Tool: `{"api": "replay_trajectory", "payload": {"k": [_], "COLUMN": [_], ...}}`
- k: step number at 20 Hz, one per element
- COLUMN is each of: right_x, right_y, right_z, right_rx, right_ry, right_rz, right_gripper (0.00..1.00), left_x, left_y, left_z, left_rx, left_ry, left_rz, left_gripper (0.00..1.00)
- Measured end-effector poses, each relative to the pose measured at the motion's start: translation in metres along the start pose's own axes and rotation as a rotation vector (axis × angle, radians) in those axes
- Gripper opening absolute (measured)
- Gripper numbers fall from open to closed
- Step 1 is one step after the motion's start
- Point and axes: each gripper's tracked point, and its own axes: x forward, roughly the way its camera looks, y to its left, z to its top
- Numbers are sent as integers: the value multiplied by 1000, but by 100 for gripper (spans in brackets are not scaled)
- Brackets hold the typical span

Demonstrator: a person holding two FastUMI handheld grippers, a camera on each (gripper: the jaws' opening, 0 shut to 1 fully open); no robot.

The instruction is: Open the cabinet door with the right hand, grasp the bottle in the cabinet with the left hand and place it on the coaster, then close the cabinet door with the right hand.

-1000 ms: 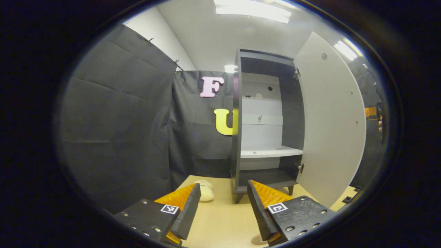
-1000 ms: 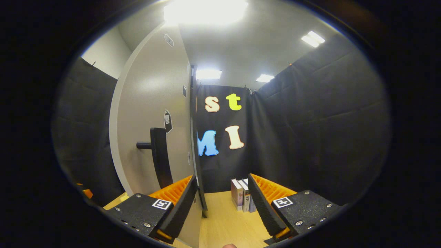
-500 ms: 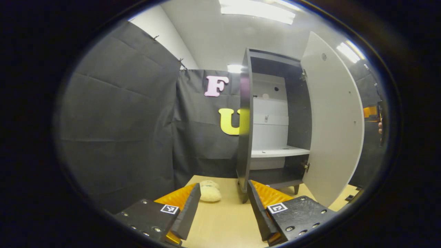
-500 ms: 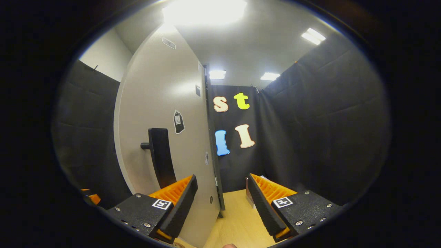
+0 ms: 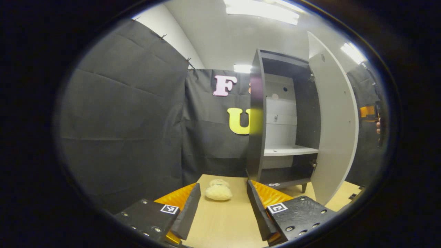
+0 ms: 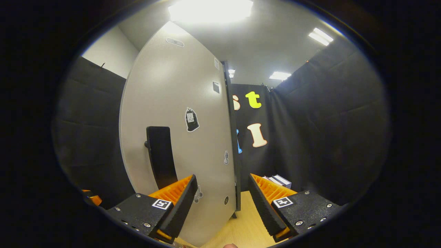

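Cabinet point(image 5: 275, 113) door point(image 6: 179, 120) open, shelves bare; bottle and coaster not visible, so placing looks done. Closing step in hand. Right gripper point(image 6: 220, 203) jaws apart, empty, near door handle point(image 6: 160, 155). Left gripper point(image 5: 220, 206) jaws apart, empty, over desk point(image 5: 224, 224). Next: push door shut.

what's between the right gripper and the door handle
Nothing. In the right gripper view the right gripper is open, short of the cabinet door, and the dark handle stands just above and behind its left finger with no object between.
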Motion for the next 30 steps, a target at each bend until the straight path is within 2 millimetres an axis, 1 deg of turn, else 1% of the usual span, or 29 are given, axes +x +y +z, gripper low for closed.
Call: {"api": "replay_trajectory", "payload": {"k": [2, 5, 8, 14, 15, 16, 17, 18, 23, 25, 28, 30], "right_x": [10, 14, 24, 49, 49, 51, 52, 53, 52, 50, 46, 43], "right_y": [11, 27, 42, 73, 76, 79, 84, 86, 85, 84, 81, 78], "right_z": [-2, -4, -6, -15, -17, -19, -22, -25, -40, -43, -47, -48], "right_rx": [3, 10, 10, 18, 15, 11, 7, 2, -13, -12, -23, -26], "right_ry": [1, 2, 1, 10, 13, 15, 19, 23, 46, 51, 55, 53], "right_rz": [11, 31, 53, 111, 117, 123, 128, 132, 130, 127, 118, 111], "right_gripper": [92, 91, 92, 93, 93, 93, 93, 93, 93, 93, 93, 93], "left_x": [-5, -9, -15, -23, -24, -25, -25, -26, -24, -24, -22, -18], "left_y": [9, 21, 33, 48, 51, 52, 52, 53, 53, 50, 45, 40], "left_z": [-1, -3, -3, -4, -4, -3, -4, -4, -5, -5, -2, 0], "left_rx": [-2, 0, 4, 11, 10, 10, 11, 11, 5, 5, 2, 0], "left_ry": [1, 7, 9, 13, 14, 14, 14, 15, 18, 19, 18, 16], "left_rz": [14, 38, 60, 94, 98, 101, 104, 106, 98, 88, 68, 53], "left_gripper": [77, 77, 77, 77, 82, 78, 82, 77, 78, 72, 72, 72]}}
